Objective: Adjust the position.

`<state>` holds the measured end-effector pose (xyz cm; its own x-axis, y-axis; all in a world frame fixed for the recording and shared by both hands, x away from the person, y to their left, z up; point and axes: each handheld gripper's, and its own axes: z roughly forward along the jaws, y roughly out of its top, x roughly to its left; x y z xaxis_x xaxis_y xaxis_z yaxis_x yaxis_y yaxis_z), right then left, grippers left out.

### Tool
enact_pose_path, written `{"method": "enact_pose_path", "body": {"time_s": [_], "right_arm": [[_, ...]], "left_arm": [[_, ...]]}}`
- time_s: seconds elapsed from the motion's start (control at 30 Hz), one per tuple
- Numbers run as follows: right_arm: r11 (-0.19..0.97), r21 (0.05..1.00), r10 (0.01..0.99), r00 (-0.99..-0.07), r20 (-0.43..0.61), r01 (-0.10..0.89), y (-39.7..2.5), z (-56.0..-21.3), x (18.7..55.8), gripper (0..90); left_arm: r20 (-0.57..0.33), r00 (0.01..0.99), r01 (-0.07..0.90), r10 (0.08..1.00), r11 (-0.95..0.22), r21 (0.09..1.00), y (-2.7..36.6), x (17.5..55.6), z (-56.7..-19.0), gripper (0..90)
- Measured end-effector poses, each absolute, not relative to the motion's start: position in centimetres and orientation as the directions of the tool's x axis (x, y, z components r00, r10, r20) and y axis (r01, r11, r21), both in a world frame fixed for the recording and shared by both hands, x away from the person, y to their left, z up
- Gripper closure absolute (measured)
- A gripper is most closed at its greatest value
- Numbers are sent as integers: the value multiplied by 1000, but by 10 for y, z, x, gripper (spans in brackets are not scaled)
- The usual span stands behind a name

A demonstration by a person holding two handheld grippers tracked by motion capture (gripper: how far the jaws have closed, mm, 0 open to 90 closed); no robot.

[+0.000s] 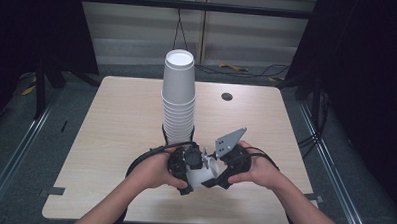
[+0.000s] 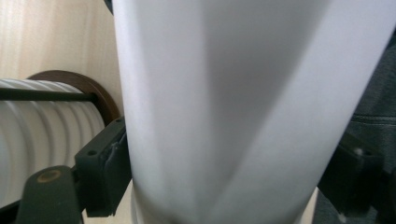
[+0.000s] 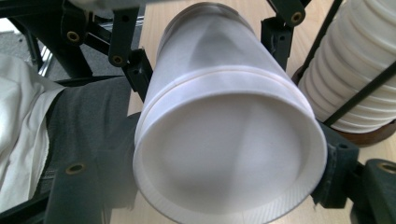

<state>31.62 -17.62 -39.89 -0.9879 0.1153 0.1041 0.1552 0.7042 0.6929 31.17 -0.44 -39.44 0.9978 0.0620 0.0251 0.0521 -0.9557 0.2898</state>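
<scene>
The paper cup point(image 1: 203, 173) lies on its side in the air between the two grippers, just above the near edge of the table point(image 1: 110, 139), close to the middle. In the right gripper view it looks like two cups point(image 3: 219, 140) nested together, because a second rim shows as a band around the wall.

The risk, I think, is that the thin wall folds. The left gripper view already shows a soft crease along the cup point(image 2: 233, 107), so a harder squeeze could crush it, and then the cups would stick together more. If the two grippers pull apart while not in line, the cup may slip out and fall on the table, or knock the tall stack of cups point(image 1: 178, 99) that stands on a dark round base point(image 2: 91, 91) just behind.

The left gripper point(image 1: 187, 164) is closed to a middle width on the cup wall, with both pads pressing. The right gripper point(image 1: 219, 168) holds the cup at the open rim end, jaws on either side, about as wide as the cup.
</scene>
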Motion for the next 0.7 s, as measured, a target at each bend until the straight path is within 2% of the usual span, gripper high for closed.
{"method": "enact_pose_path", "body": {"time_s": [0.17,0.5,0.7], "right_arm": [[681,707,150,-982,117,188,-182,-401,318,257],[712,666,174,-975,139,222,-185,-409,318,258],[697,678,190,-972,137,232,-194,-410,320,255]], "left_arm": [[63,996,35,62,-931,363,0,313,-391,147],[66,995,44,77,-916,399,4,313,-383,154],[53,995,57,85,-917,396,10,313,-379,156]]}}
